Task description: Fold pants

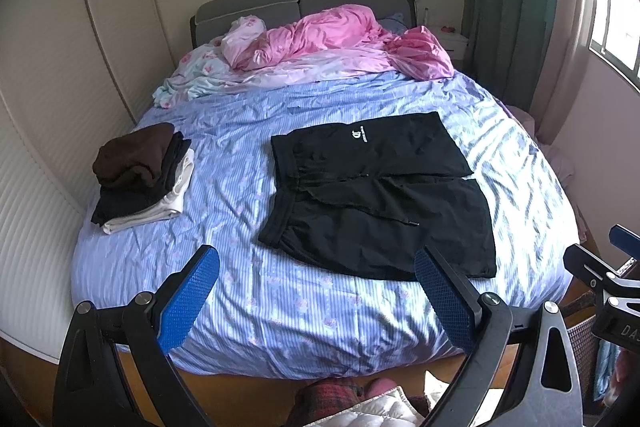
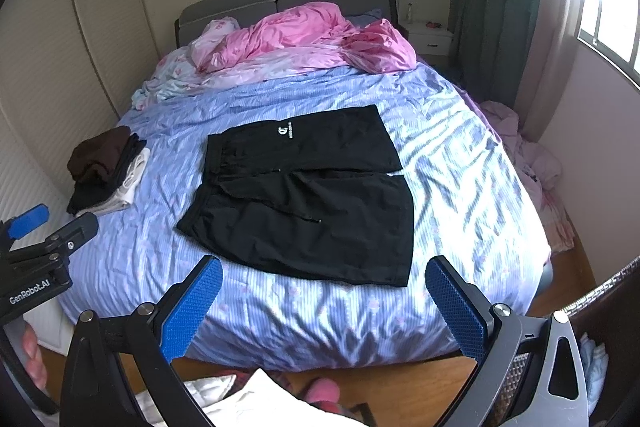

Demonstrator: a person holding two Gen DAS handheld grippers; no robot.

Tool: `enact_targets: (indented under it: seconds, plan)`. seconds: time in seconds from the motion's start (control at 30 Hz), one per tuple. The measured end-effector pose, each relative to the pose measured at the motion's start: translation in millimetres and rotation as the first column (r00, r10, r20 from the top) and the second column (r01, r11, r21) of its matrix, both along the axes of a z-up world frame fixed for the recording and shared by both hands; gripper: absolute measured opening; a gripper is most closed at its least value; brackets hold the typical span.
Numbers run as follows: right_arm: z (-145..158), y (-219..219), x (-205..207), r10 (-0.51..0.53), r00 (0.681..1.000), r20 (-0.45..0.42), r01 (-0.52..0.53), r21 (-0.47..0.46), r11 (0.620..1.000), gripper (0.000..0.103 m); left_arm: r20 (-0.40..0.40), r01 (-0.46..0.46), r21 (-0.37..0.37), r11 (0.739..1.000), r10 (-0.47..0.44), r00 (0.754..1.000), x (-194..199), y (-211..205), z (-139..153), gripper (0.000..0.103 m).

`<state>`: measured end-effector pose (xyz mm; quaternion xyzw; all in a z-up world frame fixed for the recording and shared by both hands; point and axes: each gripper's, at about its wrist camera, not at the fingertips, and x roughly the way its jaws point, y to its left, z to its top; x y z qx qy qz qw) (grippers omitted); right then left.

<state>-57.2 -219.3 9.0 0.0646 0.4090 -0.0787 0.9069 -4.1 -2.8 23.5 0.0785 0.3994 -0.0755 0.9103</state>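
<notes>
Black shorts [image 1: 376,195] [image 2: 304,195] with a small white logo lie spread flat on the blue striped bedspread [image 1: 240,163] [image 2: 460,187], waistband to the left and leg hems to the right. My left gripper [image 1: 318,263] is open, held above the foot of the bed just short of the shorts' near edge, with nothing between its blue pads. My right gripper [image 2: 324,273] is open too and hovers near the same edge. In the right wrist view the left gripper [image 2: 52,227] shows at the far left; the right gripper's [image 1: 612,255] fingers show at the left wrist view's right edge.
A stack of folded clothes [image 1: 140,175] [image 2: 106,171], brown on top, sits at the bed's left side. A crumpled pink duvet [image 1: 340,39] [image 2: 304,35] lies by the grey headboard. White wardrobe doors stand left; curtain, window and clothes on the floor [image 2: 532,163] are right.
</notes>
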Motion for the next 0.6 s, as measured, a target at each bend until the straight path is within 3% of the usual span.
enact_targets:
  seconds: [0.6]
  plan:
    - [3.3, -2.7, 1.5, -0.004, 1.0, 0.011, 0.004, 0.0, 1.0, 0.103, 0.01, -0.001, 0.004, 1.0, 0.001, 1.0, 0.5, -4.0, 4.9, 0.1]
